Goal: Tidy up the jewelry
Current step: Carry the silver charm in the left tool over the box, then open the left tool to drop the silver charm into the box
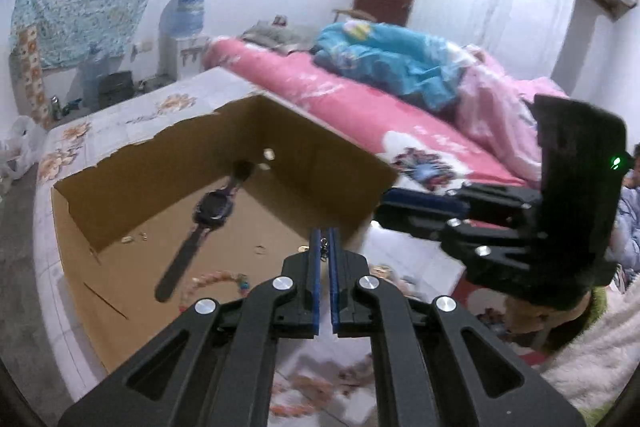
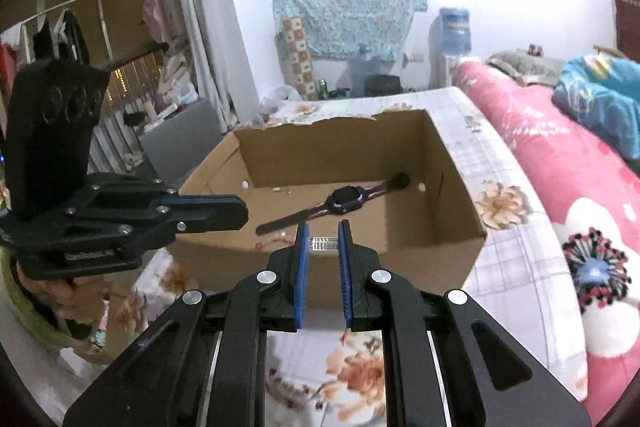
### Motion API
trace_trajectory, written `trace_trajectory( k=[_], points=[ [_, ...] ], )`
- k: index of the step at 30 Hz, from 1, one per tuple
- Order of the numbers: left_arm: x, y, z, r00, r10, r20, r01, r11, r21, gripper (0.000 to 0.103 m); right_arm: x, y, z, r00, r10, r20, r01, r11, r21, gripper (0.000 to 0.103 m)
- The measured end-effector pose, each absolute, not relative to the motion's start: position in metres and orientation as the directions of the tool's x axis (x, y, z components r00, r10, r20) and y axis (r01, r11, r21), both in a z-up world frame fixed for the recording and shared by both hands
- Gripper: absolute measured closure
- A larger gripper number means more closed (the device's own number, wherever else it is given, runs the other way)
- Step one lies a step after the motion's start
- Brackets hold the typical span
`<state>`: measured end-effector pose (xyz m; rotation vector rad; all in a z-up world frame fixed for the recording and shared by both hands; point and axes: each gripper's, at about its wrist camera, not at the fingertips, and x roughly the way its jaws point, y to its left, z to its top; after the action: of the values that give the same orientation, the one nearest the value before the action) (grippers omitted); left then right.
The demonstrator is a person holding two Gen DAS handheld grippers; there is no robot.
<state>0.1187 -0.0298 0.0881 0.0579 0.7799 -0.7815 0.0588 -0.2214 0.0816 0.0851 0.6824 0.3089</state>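
Note:
An open cardboard box (image 1: 120,163) (image 2: 456,187) stands on a floral cloth. A dark watch (image 1: 212,211) (image 2: 344,201) lies on its floor, along with a pale bead bracelet (image 1: 208,279) and small gold bits (image 1: 260,249). My left gripper (image 1: 325,233) hovers over the box's near rim, shut on a small dark metal trinket (image 1: 324,249) pinched at its tips. My right gripper (image 2: 323,227) is just before the box's near wall, shut on a small silver ridged piece (image 2: 325,243). Each gripper shows in the other's view: the right one (image 1: 384,207), the left one (image 2: 240,213).
The floral cloth (image 2: 516,251) covers a low surface beside a pink bed (image 1: 360,107) with a blue quilt (image 1: 400,63). A water dispenser (image 2: 452,43) and bags stand by the far wall. A person's sleeve (image 1: 628,223) is at the right edge.

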Motion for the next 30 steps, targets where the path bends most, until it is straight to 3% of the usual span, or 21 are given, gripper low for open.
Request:
trace_trajectory(
  k=[10,14,17,27,30],
  points=[
    [0.209,-0.063,0.068,0.396,-0.49,-0.777,0.605,0.776,-0.181,0.099,0.147,-0.232,0.072,0.672,0.284,-0.684,-0.272,0.954,0.129,0.089],
    [0.227,-0.068,0.059,0.384,-0.46,-0.801,0.576,0.797,-0.181,0.094,0.155,-0.253,0.078,0.687,0.308,-0.658,-0.254,0.95,0.179,0.079],
    [0.234,-0.062,0.057,0.375,-0.483,-0.791,0.546,0.805,-0.232,0.085,0.15,-0.27,0.084,0.704,0.339,-0.624,-0.243,0.941,0.237,0.079],
    [0.22,-0.034,0.084,0.456,-0.517,-0.725,0.504,0.821,-0.268,0.084,0.127,-0.307,0.103,0.763,0.3,-0.572,-0.16,0.946,0.283,0.077],
    [0.205,-0.018,0.094,0.49,-0.521,-0.698,0.487,0.828,-0.277,0.071,0.128,-0.309,0.095,0.741,0.289,-0.607,-0.126,0.947,0.297,0.075]
  ],
)
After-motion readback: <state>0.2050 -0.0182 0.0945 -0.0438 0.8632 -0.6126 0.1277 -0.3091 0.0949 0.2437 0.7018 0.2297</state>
